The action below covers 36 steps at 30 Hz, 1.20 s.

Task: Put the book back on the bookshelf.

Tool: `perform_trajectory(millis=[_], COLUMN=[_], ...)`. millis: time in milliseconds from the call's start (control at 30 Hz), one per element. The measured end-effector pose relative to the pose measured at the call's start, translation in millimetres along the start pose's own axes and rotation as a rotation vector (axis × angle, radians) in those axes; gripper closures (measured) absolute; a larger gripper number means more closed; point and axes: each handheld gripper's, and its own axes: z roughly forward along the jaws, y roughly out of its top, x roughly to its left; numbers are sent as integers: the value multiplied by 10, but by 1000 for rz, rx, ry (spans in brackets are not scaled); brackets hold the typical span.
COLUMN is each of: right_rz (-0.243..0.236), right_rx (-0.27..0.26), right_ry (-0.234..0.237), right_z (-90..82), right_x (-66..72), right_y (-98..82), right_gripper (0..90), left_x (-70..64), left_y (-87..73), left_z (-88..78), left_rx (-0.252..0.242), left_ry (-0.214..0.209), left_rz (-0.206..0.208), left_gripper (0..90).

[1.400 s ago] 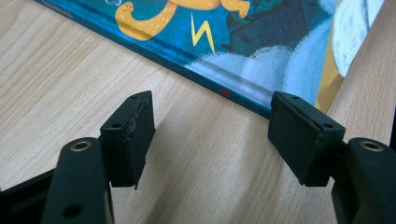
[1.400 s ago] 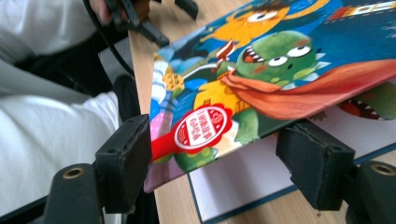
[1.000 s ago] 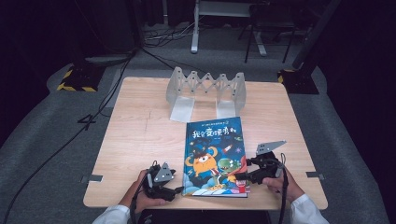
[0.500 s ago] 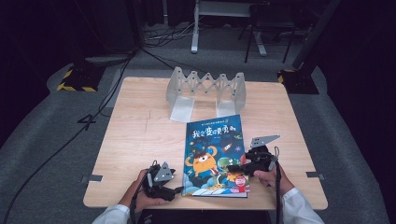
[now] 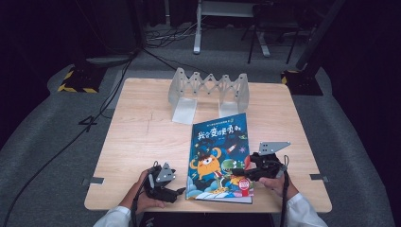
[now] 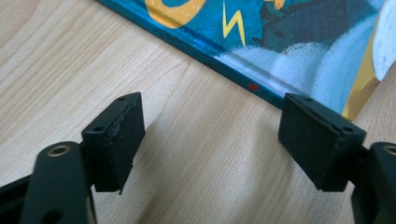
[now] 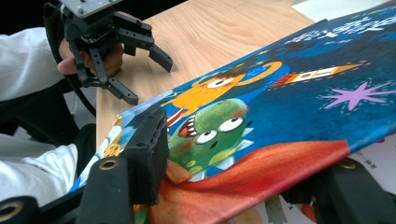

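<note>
We lift the picture book's [image 7: 261,140] cover with our right tongs [image 5: 246,171], closing on it; left tongs [image 6: 219,140] gape empty on the worktop [image 5: 142,137]; opening barely begun.

Picture book [image 5: 218,161] at my edge of the table [image 5: 137,132]

Its blue cover shows an orange monster and a green one; it lies face up, closer to me than the folding rack [image 5: 208,92], front cover lifted off the pages along its right side.

From my seat I see a pale wooden table [image 5: 142,137] on grey carpet [image 5: 42,142] in a dark room, cables [image 5: 165,40] at eleven o'clock, a white stand's legs [image 5: 196,28] at twelve.
</note>
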Motion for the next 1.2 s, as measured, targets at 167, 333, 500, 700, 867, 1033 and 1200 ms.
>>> perform_trajectory(millis=[167,333,500,700,867,1033,1200], right_rz=[-49,-97,-133,-170,-211,-267,-293], right_rx=[-15,-29,-40,-63,-84,-105,-112], right_ry=[-32,-59,-84,-112,-136,-149,-158], right_z=[-38,-75,-103,-147,-184,-204,-210], right_x=[101,180,222,264,314,376,412], right_y=[14,20,31,10,3,-1,1], right_gripper=[432,432,433,435,439,442,442], left_x=[27,35,-12,-11,-13,21,83], left_y=[22,50,154,251,326,422,499], left_z=[10,14,67,173,219,280,352], left_rx=[2,0,6,16,6,-20,-49], left_ry=[-20,-39,-81,-135,-177,-222,-270], left_rz=[-14,-62,-44,-43,-48,-55,-80], left_gripper=[174,176,161,164,157,127,75])
